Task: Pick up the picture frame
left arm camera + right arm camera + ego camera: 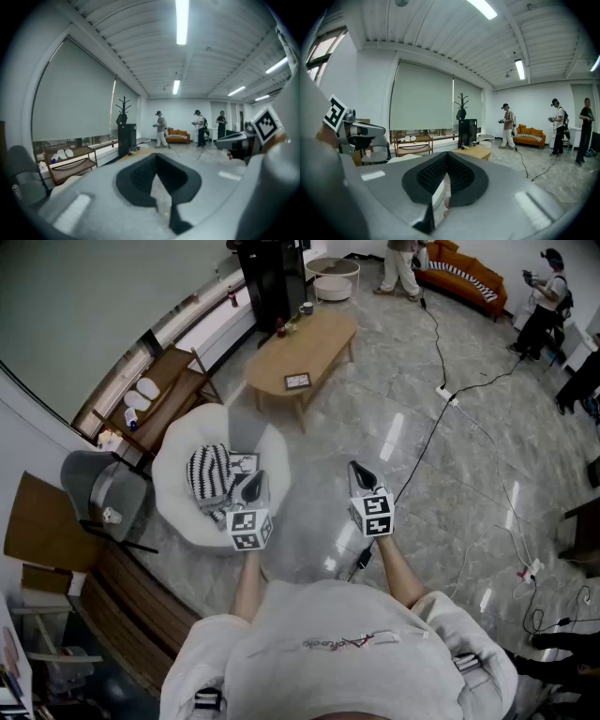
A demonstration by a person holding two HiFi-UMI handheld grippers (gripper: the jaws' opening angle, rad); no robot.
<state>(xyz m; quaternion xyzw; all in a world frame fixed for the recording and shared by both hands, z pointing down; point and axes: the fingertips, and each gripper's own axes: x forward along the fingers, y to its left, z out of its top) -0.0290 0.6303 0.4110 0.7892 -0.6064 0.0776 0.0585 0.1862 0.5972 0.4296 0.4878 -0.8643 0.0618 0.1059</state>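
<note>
A small dark-edged picture frame (pixel 297 382) lies flat on the oval wooden table (pixel 323 338), well ahead of both grippers. A second small framed picture (pixel 245 463) leans beside a striped cushion (pixel 210 474) on the round white chair (pixel 178 470). My left gripper (pixel 253 482) hovers over that chair's right edge, jaws together and empty. My right gripper (pixel 357 471) hangs over bare marble floor, its jaws also closed on nothing. In the left gripper view the left gripper (pixel 157 157) points level across the room; the right gripper (pixel 447 157) faces the table (pixel 477 151).
A black cabinet (pixel 272 282) and a round white side table (pixel 333 277) stand behind the wooden table. A wooden shelf (pixel 159 390) and a grey chair (pixel 103 493) line the left wall. A black cable (pixel 436 409) crosses the floor. People stand near an orange sofa (pixel 469 273).
</note>
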